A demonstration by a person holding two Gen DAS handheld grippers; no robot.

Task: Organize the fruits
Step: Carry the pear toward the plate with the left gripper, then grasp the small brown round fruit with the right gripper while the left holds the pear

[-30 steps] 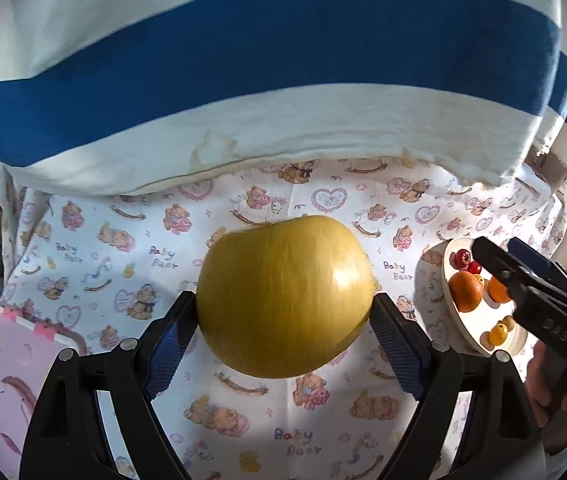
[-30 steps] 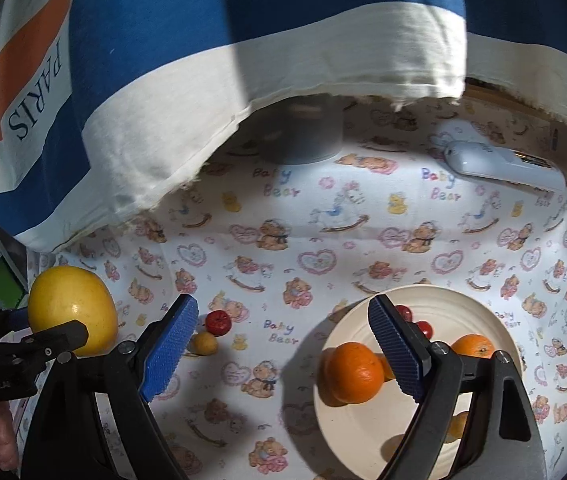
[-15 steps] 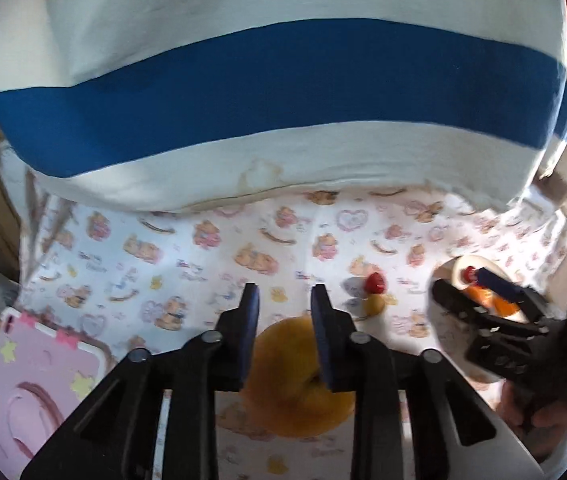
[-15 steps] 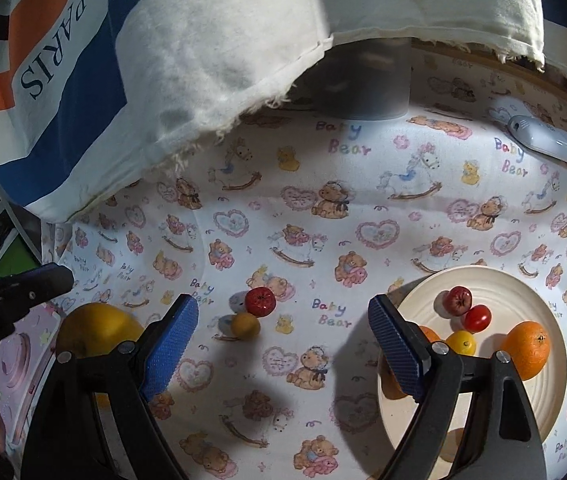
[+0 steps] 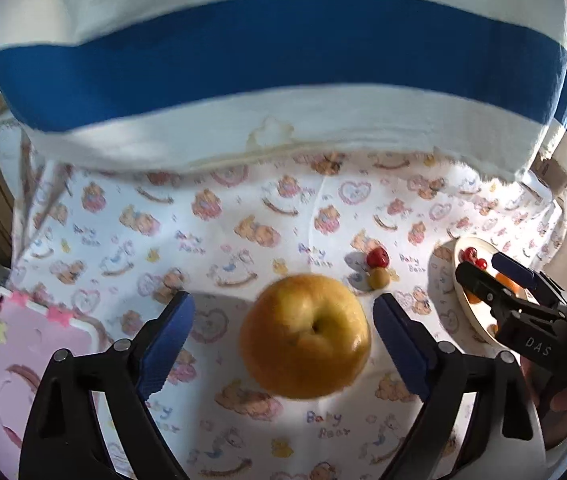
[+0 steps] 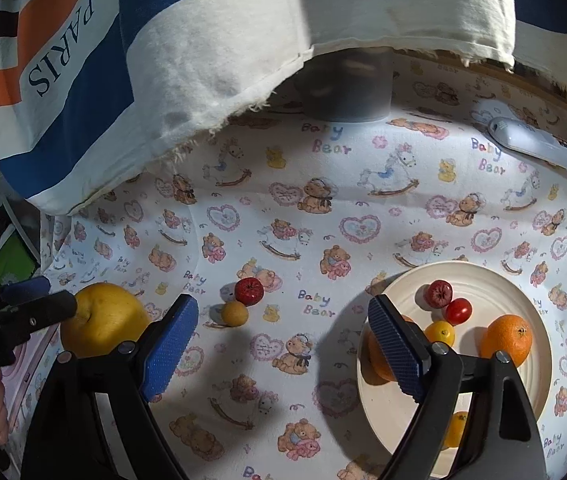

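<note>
A big yellow pear [image 5: 305,336] lies on the bear-print cloth between the open fingers of my left gripper [image 5: 283,330], which do not touch it. It also shows in the right wrist view [image 6: 103,320], at the far left. A small red fruit [image 6: 249,291] and a small tan fruit [image 6: 234,312] lie on the cloth. A cream plate [image 6: 483,280] holds two oranges [image 6: 506,339], a red fruit, a cherry tomato and small yellow fruits. My right gripper [image 6: 283,340] is open and empty, above the cloth just left of the plate.
A pink tray [image 5: 15,356] lies at the left edge of the cloth. A striped blue-and-white cloth [image 6: 203,60] hangs over the back. A grey cup [image 6: 347,88] and a white remote [image 6: 539,148] sit at the far side.
My left gripper held the pear a second ago, was shut above the lying pear half a second ago, and now stands open around it. The right gripper moved slightly.
</note>
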